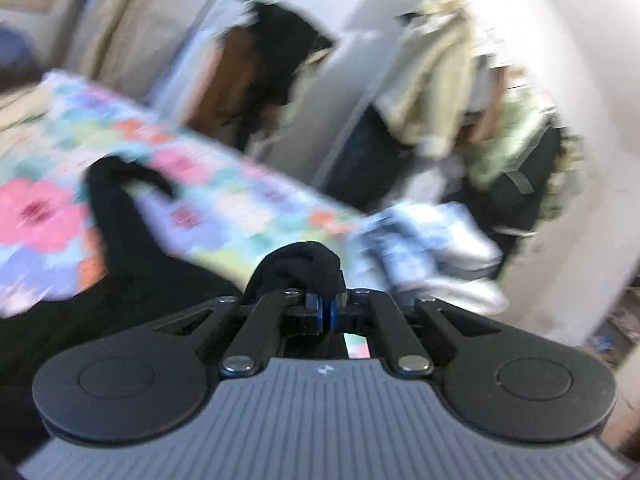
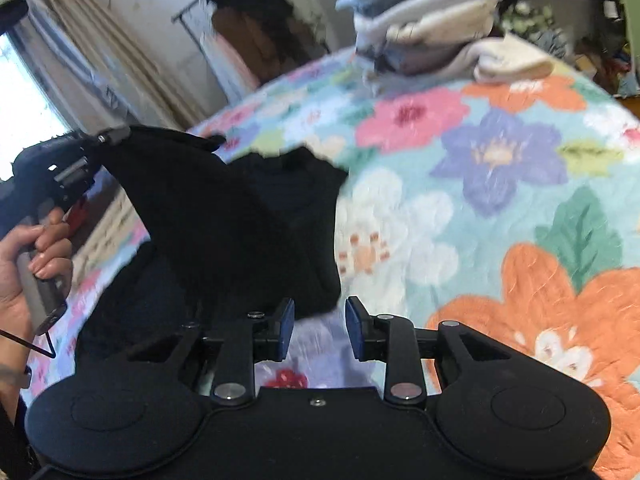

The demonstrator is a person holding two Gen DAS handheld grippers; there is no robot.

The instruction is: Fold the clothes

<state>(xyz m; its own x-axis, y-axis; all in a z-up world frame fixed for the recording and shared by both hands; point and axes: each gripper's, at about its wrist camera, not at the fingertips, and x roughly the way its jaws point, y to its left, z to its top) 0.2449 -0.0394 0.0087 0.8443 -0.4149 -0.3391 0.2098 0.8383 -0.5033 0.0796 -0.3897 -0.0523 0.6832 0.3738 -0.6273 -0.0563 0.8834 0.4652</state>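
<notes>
A black garment (image 2: 248,224) lies on the floral bedspread (image 2: 500,208). My left gripper (image 1: 326,312) is shut on a bunched edge of the black garment (image 1: 308,272) and holds it lifted; in the right wrist view the left gripper (image 2: 114,135) shows at the left, pulling one side of the cloth up off the bed. My right gripper (image 2: 320,326) is open and empty, just in front of the garment's near edge, low over the bedspread. The left wrist view is motion-blurred.
A stack of folded pale clothes (image 2: 424,20) and a folded cream towel (image 2: 512,60) sit at the bed's far side. A clothes rack with hanging garments (image 1: 440,92) stands by the wall. Beige curtains (image 2: 108,60) hang by a bright window at the left.
</notes>
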